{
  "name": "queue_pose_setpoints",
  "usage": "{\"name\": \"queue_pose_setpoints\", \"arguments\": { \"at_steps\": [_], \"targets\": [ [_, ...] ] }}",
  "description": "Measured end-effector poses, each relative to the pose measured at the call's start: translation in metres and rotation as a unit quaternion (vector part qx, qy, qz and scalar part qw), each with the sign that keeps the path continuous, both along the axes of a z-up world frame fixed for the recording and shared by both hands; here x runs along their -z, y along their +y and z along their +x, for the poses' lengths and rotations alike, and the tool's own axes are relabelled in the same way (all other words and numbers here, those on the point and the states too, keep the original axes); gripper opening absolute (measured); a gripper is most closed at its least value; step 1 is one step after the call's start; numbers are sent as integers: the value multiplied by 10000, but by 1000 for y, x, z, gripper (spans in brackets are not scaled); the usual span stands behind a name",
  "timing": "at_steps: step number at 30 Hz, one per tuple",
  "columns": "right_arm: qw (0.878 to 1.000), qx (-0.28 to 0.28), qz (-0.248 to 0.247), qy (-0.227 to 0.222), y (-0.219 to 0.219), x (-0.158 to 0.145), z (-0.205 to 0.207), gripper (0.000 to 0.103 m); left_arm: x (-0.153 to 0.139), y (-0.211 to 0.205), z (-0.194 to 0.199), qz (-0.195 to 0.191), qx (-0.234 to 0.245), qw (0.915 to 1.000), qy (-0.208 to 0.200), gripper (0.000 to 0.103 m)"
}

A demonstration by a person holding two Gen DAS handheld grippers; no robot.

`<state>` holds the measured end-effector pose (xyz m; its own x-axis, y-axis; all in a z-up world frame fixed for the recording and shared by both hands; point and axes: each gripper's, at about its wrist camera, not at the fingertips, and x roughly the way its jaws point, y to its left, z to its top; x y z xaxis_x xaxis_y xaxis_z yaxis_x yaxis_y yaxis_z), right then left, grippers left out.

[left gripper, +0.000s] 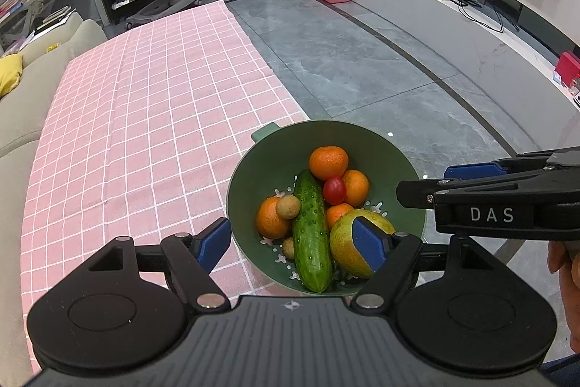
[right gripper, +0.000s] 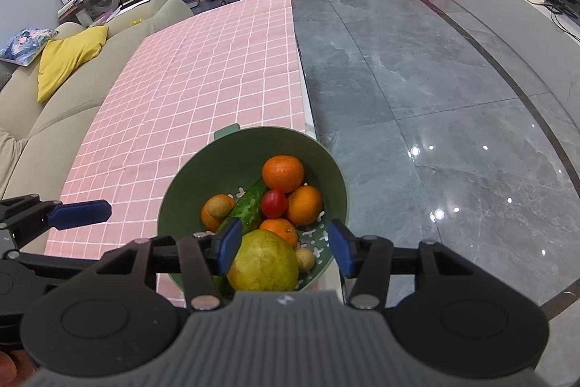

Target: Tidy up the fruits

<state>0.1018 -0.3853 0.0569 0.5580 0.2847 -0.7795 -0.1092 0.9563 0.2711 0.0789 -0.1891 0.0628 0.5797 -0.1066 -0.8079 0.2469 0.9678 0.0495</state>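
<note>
Both jaws released, above green bowl [left gripper: 261, 162] of oranges, bumpy cucumber [left gripper: 311, 234], yellow-green pear [right gripper: 266, 260].

Sharp, fisheye-warped edges, floor [right gripper: 435, 169] glare

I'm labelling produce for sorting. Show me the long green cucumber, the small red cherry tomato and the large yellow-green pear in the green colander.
long green cucumber [left gripper: 311, 234]: left wrist view, middle of its bumpy body.
small red cherry tomato [left gripper: 334, 190]: left wrist view, centre of its skin.
large yellow-green pear [right gripper: 266, 263]: right wrist view, its broad upper face.
</note>
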Motion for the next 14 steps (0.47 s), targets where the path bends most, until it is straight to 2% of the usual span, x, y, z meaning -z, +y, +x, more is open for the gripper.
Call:
{"name": "queue_pose_setpoints", "arguments": {
  "at_steps": [8,14],
  "targets": [
    [10000,25,-36,-7,-1,-1,-1,53,1,-2,0,15,-27,10000,19,89],
    [10000,44,-42,-15,-3,-2,-2,53,-1,-8,-4,104,52,9998,-150,89]
  ]
}}
